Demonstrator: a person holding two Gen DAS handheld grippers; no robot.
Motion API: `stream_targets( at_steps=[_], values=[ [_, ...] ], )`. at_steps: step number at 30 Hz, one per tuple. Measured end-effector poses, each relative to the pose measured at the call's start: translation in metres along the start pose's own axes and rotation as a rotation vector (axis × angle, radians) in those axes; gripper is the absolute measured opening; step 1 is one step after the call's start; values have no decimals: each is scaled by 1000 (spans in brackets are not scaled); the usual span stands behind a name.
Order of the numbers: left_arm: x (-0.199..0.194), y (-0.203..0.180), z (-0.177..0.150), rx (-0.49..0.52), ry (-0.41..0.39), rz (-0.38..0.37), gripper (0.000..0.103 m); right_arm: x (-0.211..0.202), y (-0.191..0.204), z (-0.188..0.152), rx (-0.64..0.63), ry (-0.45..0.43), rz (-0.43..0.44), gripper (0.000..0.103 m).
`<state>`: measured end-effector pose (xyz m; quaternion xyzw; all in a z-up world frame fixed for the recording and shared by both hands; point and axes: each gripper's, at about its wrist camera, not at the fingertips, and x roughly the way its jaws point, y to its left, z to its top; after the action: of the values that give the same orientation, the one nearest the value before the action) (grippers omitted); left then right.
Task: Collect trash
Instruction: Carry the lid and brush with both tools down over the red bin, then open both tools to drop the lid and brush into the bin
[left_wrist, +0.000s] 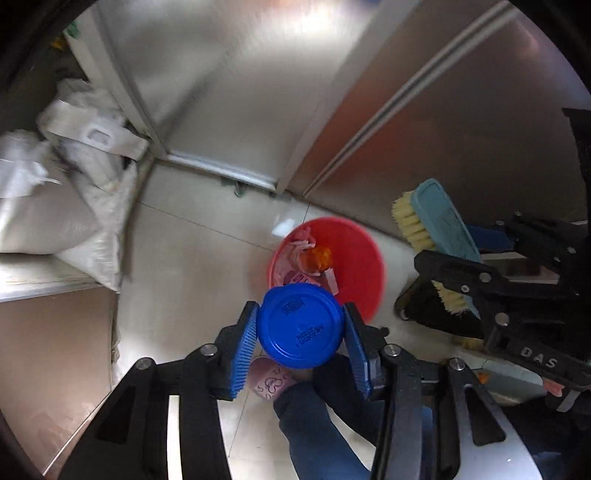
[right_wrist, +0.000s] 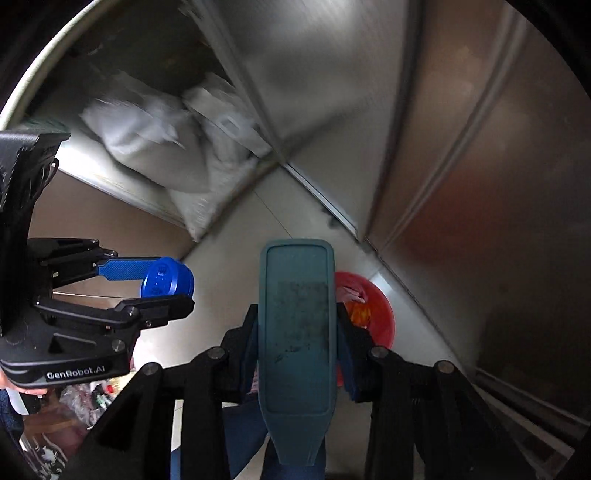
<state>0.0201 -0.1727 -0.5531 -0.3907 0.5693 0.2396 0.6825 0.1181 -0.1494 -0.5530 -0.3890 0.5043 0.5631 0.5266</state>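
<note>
Blue cap pinched between the ribbed blue pads of the left hand-held gripper, carried in the air just short of the red bin and a little above its near rim. Gripped across the rim, flat face toward the camera; pads touching both sides, jaws part spread to the cap's width. Probably light, stiff plastic, smooth on the wall, so likely to slip or pop out if squeezed off-centre. Best held as now, across the widest part of the rim. No sign of flex or cracking.

Brush clamped in the right hand-held gripper, jaws closed on the sides of its teal back, handle running back toward the wrist. From the left wrist view, pale bristles facing away from the bin, off to its right. Rigid body, likely heavier than the cap and long enough to lever in the grip; hold near the middle of the back looks sound.

Bin on the tiled floor, close to the steel cabinet fronts, already holding pink and orange scraps. White sacks well to the bin's left, on a low shelf. Cap seemingly near release over the bin, though not yet above its middle. Both views motion-blurred at the edges, so fine detail of the scraps not readable.
</note>
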Motion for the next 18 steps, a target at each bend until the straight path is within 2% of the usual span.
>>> stream_targets(
  at_steps=[8,14,16,18],
  values=[
    [116,2,2,16,45,-44,43,110,-35,-16,11,38,-4,35],
    [180,0,1,50,69,-63,43,156,-48,-26,-14,31,-19,35],
    [190,-2,1,77,66,-72,43,168,-48,-31,-30,16,-41,35],
    [199,-6,-1,110,65,-68,48,179,-51,-36,-14,15,-39,35]
  ],
)
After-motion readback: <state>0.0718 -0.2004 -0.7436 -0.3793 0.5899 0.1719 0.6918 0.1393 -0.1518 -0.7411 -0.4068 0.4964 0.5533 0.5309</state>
